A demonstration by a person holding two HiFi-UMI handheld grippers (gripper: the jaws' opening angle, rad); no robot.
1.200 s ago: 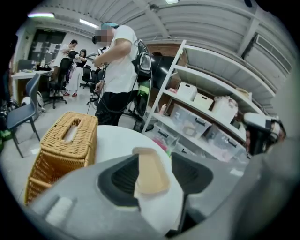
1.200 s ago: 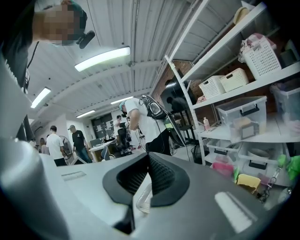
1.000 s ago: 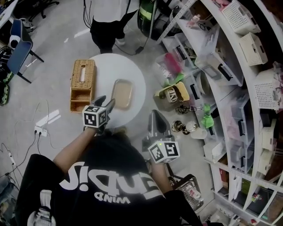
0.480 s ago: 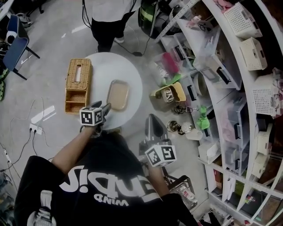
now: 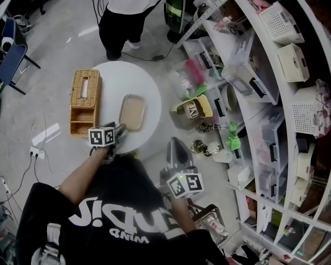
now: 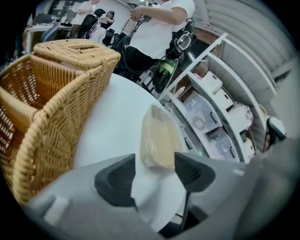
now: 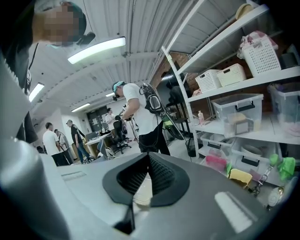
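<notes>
A round white table [image 5: 150,88] carries a wicker basket [image 5: 84,102] at its left and a shallow tan tray [image 5: 132,112] at its middle. My left gripper [image 5: 122,127] hovers over the table's near edge, open and holding nothing. In the left gripper view its jaws [image 6: 154,161] stand apart, with the tray [image 6: 159,140] just beyond them and the basket [image 6: 51,108] close on the left. My right gripper [image 5: 173,142] hangs off the table to the right, over the floor. Its jaws [image 7: 149,155] meet at the tips with nothing held.
White shelving [image 5: 269,77] with plastic bins and baskets runs along the right. A yellow bag [image 5: 192,109] and small clutter lie on the floor between table and shelves. A person in a white shirt [image 5: 124,15] stands beyond the table. A blue chair [image 5: 10,52] is far left.
My left gripper has dropped lower and closer to the table, so the basket and tray now loom larger. The right gripper has barely moved and stays shut.
</notes>
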